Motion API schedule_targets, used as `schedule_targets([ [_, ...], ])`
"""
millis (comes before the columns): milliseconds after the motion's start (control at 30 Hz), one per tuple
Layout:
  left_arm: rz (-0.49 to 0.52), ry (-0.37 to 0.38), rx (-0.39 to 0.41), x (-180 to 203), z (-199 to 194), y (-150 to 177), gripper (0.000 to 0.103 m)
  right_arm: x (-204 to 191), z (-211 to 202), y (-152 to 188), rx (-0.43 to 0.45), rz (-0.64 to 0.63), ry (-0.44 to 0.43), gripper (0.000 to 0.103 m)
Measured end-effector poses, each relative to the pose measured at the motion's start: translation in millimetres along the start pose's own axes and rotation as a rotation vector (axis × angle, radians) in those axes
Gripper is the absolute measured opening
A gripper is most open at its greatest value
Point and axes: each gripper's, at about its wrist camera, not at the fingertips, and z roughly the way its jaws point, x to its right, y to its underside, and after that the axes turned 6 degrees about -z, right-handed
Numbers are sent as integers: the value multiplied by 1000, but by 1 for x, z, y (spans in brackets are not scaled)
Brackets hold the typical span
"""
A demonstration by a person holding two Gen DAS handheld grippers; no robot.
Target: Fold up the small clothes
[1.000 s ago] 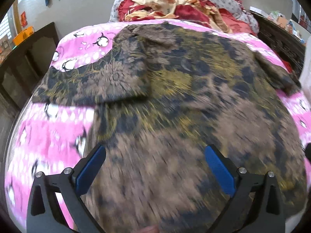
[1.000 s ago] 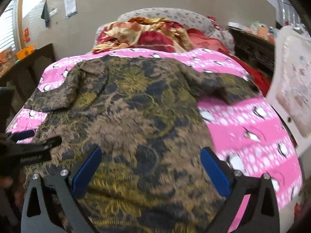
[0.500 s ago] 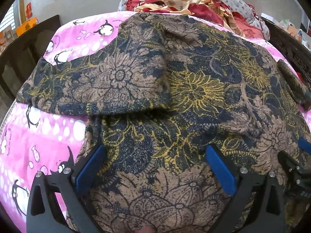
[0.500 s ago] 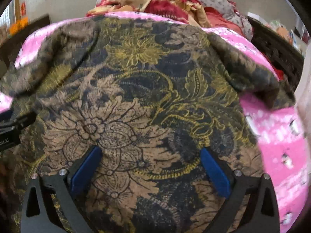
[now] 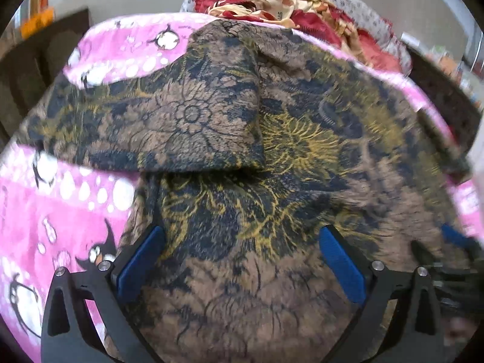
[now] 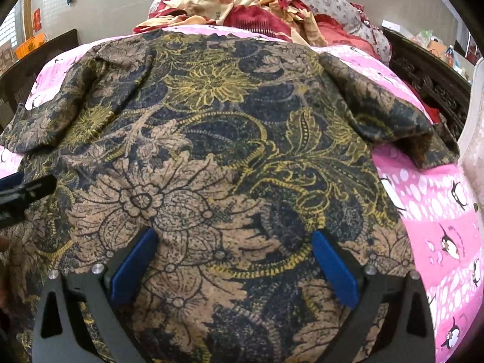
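Shirt (image 6: 230, 163) spread flat on the pink bed cover (image 6: 438, 211), one sleeve (image 5: 169, 124) already laid across the body. Left gripper (image 5: 242, 263) and right gripper (image 6: 233, 260) low over the near hem, jaws wide apart, nothing held. Probably first fold starting. Next: close on hem, lift toward collar.

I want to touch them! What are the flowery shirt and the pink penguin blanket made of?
The shirt looks like thin woven cloth, maybe cotton or rayon: matte, printed flowers, soft creases at the sleeves. The blanket looks like plush fleece: its print is fuzzy-edged, with a slight sheen. Neither is certain from looks alone.
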Motion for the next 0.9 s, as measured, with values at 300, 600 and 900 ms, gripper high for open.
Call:
schedule_targets([
  [300, -248, 87, 118, -133, -64, -60, 79, -1, -1, 1, 5, 0, 3, 103],
  [600, -683, 298, 204, -279, -39, -78, 77, -1, -1, 2, 4, 2, -1, 103],
  [900, -753, 295, 209, -297, -28, -102, 53, -1, 0, 0, 4, 1, -2, 103],
])
